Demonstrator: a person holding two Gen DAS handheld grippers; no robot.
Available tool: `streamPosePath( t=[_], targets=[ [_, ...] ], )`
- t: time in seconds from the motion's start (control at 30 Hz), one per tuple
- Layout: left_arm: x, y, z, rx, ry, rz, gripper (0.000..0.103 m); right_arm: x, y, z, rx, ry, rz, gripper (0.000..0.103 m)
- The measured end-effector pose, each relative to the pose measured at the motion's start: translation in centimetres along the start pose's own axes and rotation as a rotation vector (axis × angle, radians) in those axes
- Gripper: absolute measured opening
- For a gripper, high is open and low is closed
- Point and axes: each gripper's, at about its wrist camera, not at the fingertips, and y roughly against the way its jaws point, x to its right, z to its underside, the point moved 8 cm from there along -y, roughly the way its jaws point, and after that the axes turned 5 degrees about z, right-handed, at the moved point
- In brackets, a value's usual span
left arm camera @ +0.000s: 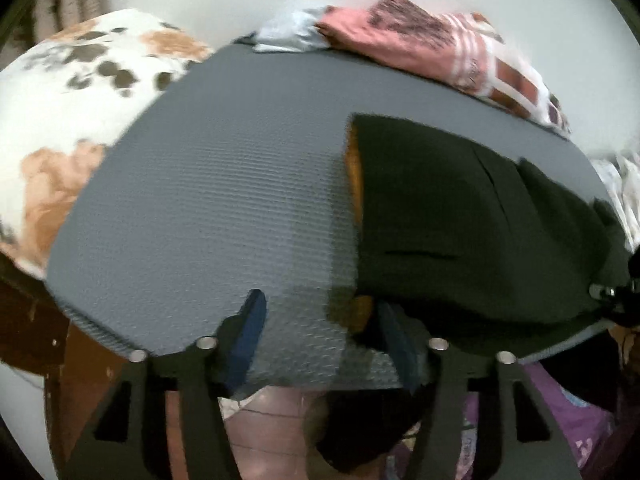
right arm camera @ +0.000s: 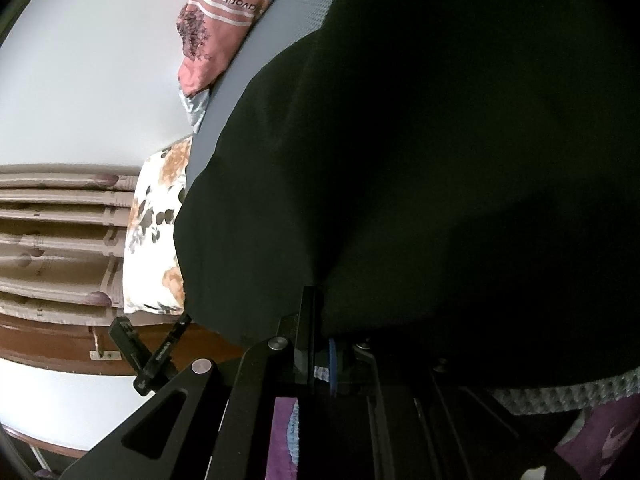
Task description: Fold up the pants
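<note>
Dark green pants (left arm camera: 460, 216) lie folded on a grey textured mat (left arm camera: 208, 200), at its right side, with an orange lining showing at their left edge. My left gripper (left arm camera: 320, 328) is open at the mat's near edge, its right finger against the pants' near left corner. In the right wrist view the pants (right arm camera: 420, 160) fill most of the frame. My right gripper (right arm camera: 320, 344) is shut on a pinch of the pants' near edge. The other gripper's black body (left arm camera: 624, 300) shows at the right edge of the left view.
A pink patterned folded garment (left arm camera: 424, 44) and a light grey cloth (left arm camera: 288, 32) lie at the mat's far edge. A floral pillow (left arm camera: 72, 112) lies left of the mat. A wooden headboard (right arm camera: 56, 232) stands beyond. Purple fabric (left arm camera: 568, 416) lies below the mat's edge.
</note>
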Motion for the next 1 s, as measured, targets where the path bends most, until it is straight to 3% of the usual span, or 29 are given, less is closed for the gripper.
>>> streamPosePath(
  t=[0.1, 0.2, 0.33, 0.43, 0.5, 0.6, 0.7, 0.83, 1.0],
  targets=[
    [-1.3, 2.6, -1.0, 0.071, 0.032, -0.059, 0.06, 0.0, 0.1, 0.1, 0.0, -0.002, -0.006, 0.006],
    [-0.2, 6.0, -3.2, 0.179, 0.018, -0.069, 0.06, -0.1, 0.3, 0.3, 0.0, 0.006, -0.009, 0.006],
    [5.6, 7.2, -6.1, 0.226, -0.082, 0.034, 0.061, -0.4, 0.6, 0.6, 0.006, 0.027, -0.008, 0.006],
    [10.3, 4.6, -6.4, 0.167, -0.137, 0.141, 0.061, 0.0, 0.4, 0.7, 0.0, 0.013, -0.011, 0.006],
    [13.6, 1.5, -5.6, 0.073, -0.162, 0.238, 0.061, 0.0, 0.4, 0.8, 0.003, 0.016, -0.013, 0.006],
    [15.6, -2.4, -3.5, -0.064, -0.256, 0.26, 0.061, -0.2, 0.6, 0.8, 0.009, 0.029, -0.029, 0.008],
    [15.6, -5.3, -1.2, -0.208, -0.251, 0.285, 0.061, -0.1, 0.8, 0.7, 0.012, 0.027, -0.054, 0.01],
    [15.9, -5.5, -0.3, -0.204, -0.298, 0.268, 0.06, 0.8, 2.0, -0.6, 0.048, -0.015, -0.105, 0.012],
    [15.2, -5.4, 0.1, -0.212, -0.268, 0.262, 0.06, 4.1, 6.7, -4.5, 0.208, -0.088, -0.137, 0.014]
  ],
)
